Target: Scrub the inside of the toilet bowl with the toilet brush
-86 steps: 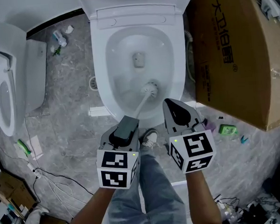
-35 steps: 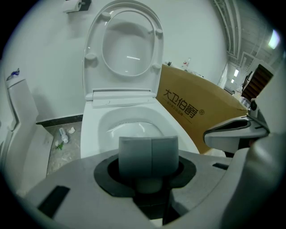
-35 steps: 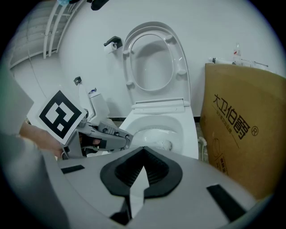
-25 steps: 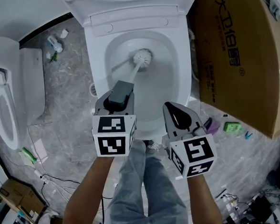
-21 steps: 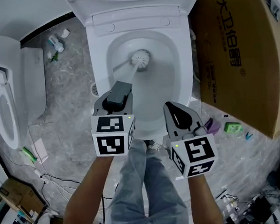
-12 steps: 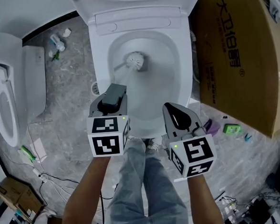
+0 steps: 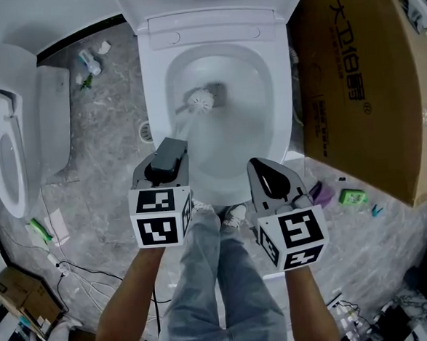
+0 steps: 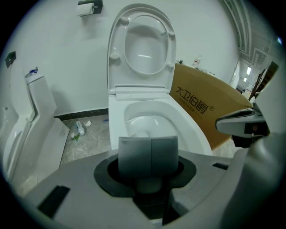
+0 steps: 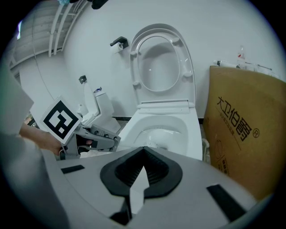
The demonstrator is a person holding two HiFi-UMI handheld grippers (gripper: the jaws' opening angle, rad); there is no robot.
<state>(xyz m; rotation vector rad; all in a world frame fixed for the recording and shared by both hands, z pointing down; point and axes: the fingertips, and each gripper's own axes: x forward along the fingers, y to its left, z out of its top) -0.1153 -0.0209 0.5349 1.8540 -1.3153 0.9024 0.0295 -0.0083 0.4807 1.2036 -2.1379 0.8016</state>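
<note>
In the head view the white toilet bowl (image 7: 281,88) stands open, seat and lid raised. The white brush head (image 7: 200,99) lies inside it, at the left near the dark drain hole. Its pale handle (image 7: 185,126) slants down to my left gripper (image 7: 170,149), which is shut on it just in front of the bowl's front left rim. In the left gripper view the grey pads (image 8: 150,154) are pressed together over the handle, with the bowl (image 8: 187,123) ahead. My right gripper (image 7: 266,168) hangs shut and empty by the front right rim; its jaws (image 9: 143,167) meet.
A big cardboard box (image 7: 360,83) stands tight against the toilet's right side. A second toilet (image 7: 7,144) is at the left. Litter (image 7: 89,62) lies on the grey floor behind, cables (image 7: 75,270) at lower left, small green items (image 7: 349,196) at right. The person's legs (image 7: 222,289) are below.
The brush head went from the bowl's front to its back, then slid left towards the drain. My left gripper drifted left and slightly back with the handle. The right gripper stayed still.
</note>
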